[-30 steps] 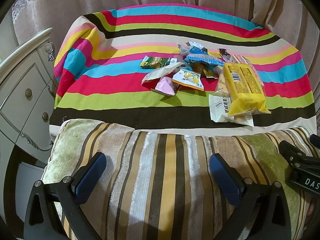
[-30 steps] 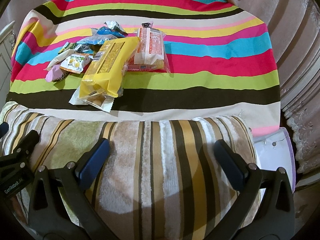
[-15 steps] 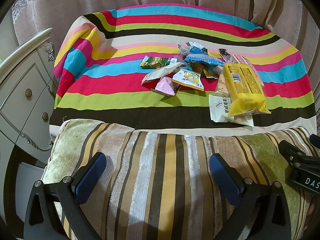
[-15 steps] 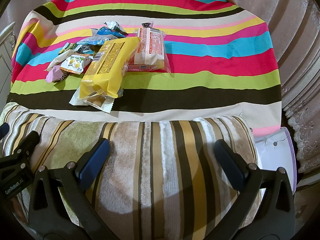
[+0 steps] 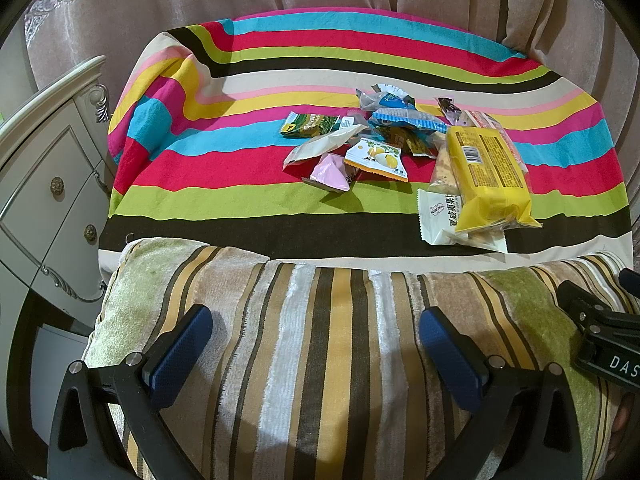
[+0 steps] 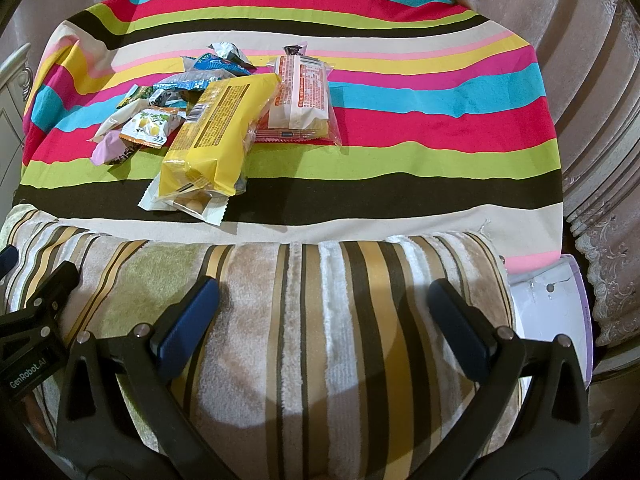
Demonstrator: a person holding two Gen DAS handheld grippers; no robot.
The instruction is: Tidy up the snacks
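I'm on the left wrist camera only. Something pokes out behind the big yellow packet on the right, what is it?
Observer: An orange-and-white packet, lying flat on the striped cloth and touching the yellow packet on its right side.
Operator: I see just an edge of the right hand-held gripper. Is it open?
Observer: Yes, the right hand-held gripper is open and empty, above the striped cushion.
Operator: Anything past the cushion's right end?
Observer: A white and purple thing sits there, below the edge of the cloth; I cannot tell what it is.
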